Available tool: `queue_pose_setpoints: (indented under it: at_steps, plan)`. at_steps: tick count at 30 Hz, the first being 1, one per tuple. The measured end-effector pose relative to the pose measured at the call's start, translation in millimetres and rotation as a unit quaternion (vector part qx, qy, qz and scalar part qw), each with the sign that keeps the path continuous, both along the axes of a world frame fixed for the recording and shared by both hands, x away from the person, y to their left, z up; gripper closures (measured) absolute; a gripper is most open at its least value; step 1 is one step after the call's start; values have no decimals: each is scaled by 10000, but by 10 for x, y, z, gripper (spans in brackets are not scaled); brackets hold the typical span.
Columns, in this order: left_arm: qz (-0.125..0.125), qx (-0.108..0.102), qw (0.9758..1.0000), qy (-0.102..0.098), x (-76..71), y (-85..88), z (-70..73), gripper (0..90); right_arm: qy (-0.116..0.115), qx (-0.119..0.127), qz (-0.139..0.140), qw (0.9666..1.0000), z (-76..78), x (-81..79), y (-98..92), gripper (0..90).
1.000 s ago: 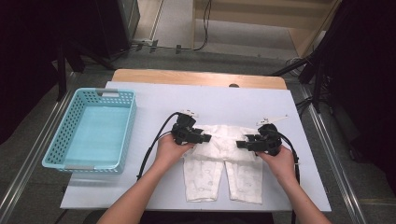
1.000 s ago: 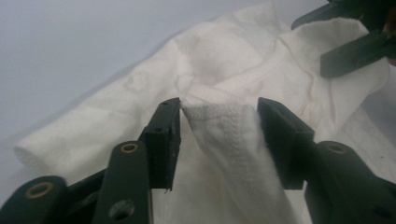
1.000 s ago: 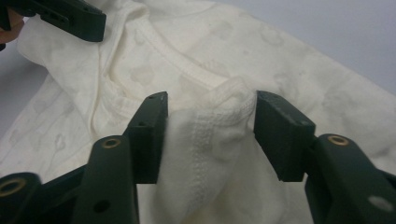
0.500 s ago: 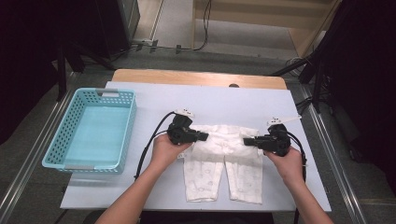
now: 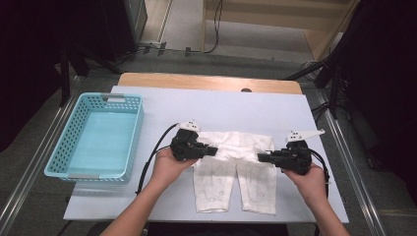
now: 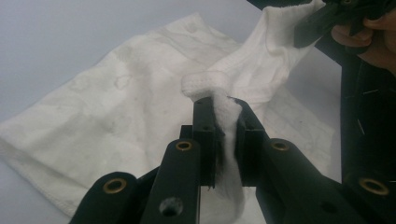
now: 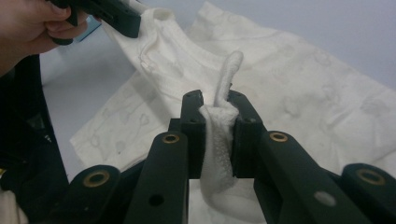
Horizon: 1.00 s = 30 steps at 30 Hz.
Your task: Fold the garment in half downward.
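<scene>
With the blue basket (image 5: 93,142) sitting empty off to the left, looked like the fold-over step on the white pants (image 5: 236,167), mid-table. Left gripper (image 5: 212,150) clamped on the waistband's left corner, right gripper (image 5: 261,157) pinching the right. Probably needed both lifted evenly next, then carried nearward over the legs.

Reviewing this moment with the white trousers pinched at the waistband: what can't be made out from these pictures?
- High view: where the left gripper and right gripper bite the white trousers is too small to read.
- Left gripper view: the waistband runs down between the black jaws, so its depth there is hidden.
- Right gripper view: the trouser legs are cut off by the edges.
- Basket: its near wall hides part of the floor.
</scene>
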<state>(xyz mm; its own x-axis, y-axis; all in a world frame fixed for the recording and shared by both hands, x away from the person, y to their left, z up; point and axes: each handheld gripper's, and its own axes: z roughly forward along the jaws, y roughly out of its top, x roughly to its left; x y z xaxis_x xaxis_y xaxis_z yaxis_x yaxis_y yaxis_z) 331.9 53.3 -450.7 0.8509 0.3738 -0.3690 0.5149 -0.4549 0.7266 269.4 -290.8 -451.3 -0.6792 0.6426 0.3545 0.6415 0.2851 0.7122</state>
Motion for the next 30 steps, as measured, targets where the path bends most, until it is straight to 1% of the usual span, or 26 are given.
queue_pose_setpoints:
  at_steps: [3,4,7,10,15,20,23,27,30]
  plan:
    - [-47,23,10000,-18,-47,5,8,825,14,-97,13,10000,6,-53,12,768]
    - [-66,37,10000,-45,-72,15,6,825,19,-87,24,10000,7,-63,12,767]
    - [-97,67,9999,-48,-131,36,-23,825,47,-80,63,9999,-6,-100,13,762]
    - [-181,148,9997,-26,-188,46,-55,826,89,-160,153,9997,-31,-149,26,763]
    - [-240,187,9995,40,-260,39,-99,824,110,-286,235,9993,-66,-236,49,764]
    - [-297,168,9994,100,-331,37,-116,810,153,-261,255,9992,-110,-312,23,757]
    - [-329,221,9992,93,-371,29,-119,814,188,-211,274,9992,-135,-355,2,753]
    - [-409,257,9988,88,-424,23,-137,815,248,-250,315,9989,-161,-427,5,747]
    - [-436,263,9986,130,-459,35,-155,812,270,-251,354,9987,-175,-476,2,736]
